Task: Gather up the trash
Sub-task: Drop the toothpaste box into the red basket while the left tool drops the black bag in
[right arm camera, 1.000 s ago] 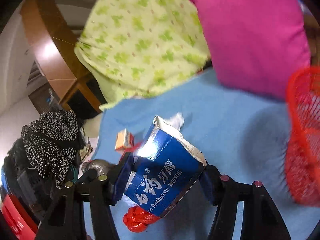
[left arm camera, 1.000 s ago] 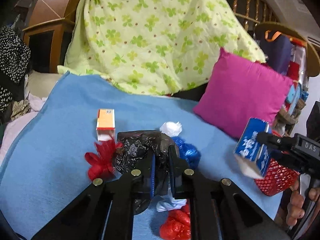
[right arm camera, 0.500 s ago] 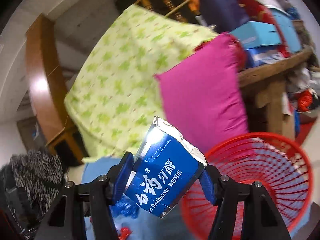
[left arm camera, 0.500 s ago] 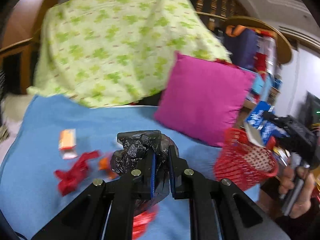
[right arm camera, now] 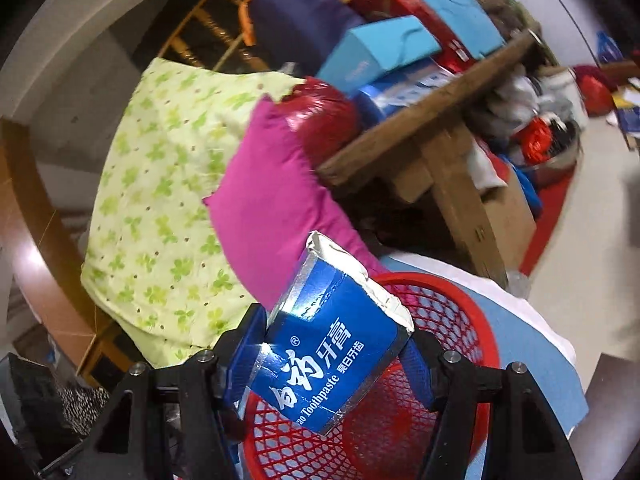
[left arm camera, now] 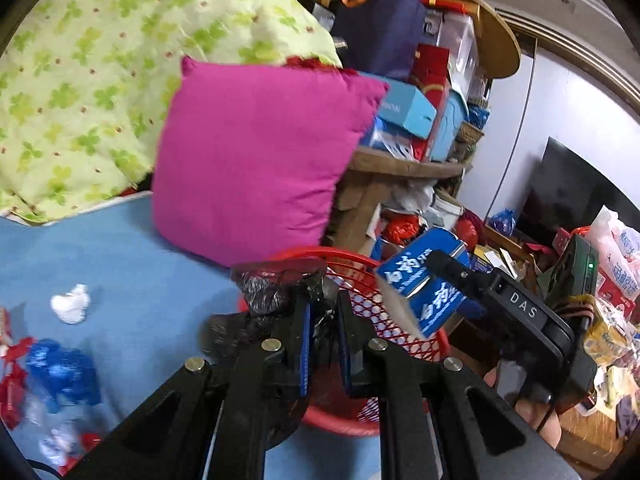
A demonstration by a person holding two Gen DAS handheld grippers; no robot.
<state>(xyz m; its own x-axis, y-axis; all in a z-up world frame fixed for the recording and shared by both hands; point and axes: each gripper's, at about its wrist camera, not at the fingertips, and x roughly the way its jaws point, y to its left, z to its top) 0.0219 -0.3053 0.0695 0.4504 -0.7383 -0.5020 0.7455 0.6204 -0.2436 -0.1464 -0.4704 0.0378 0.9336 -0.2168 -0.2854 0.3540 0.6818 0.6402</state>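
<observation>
Left hand-held gripper (left arm camera: pixel 323 344) has its jaws pressed nearly together, pinching a crumpled black plastic bag (left arm camera: pixel 276 292) that bunches up ahead of and to the left of the fingertips. The bag hangs right at the near rim of the red mesh basket (left arm camera: pixel 384 308), which sits straight ahead of this gripper on the blue bed cover (left arm camera: pixel 132 264). Right hand-held gripper (right arm camera: pixel 332 354) grips a blue toothpaste box (right arm camera: pixel 328 356) between its blue pads, jaws spread to about the box width and having just been opening a little, box still between them and tilted, torn open end up. In the right wrist view the basket (right arm camera: pixel 452 320) lies directly below and ahead of the box. In the left wrist view the same box (left arm camera: pixel 424 288) shows over the far right side of the basket, with the right gripper's black body behind it and a hand (left arm camera: pixel 532 408) below. Left of the left gripper on the bed cover: a white paper wad (left arm camera: pixel 71 303), a blue plastic scrap (left arm camera: pixel 60 372) and red scraps (left arm camera: pixel 12 380) at the frame edge. A pink pillow (left arm camera: pixel 256 160) stands beyond the basket, a green patterned sheet (left arm camera: pixel 100 72) behind it.
</observation>
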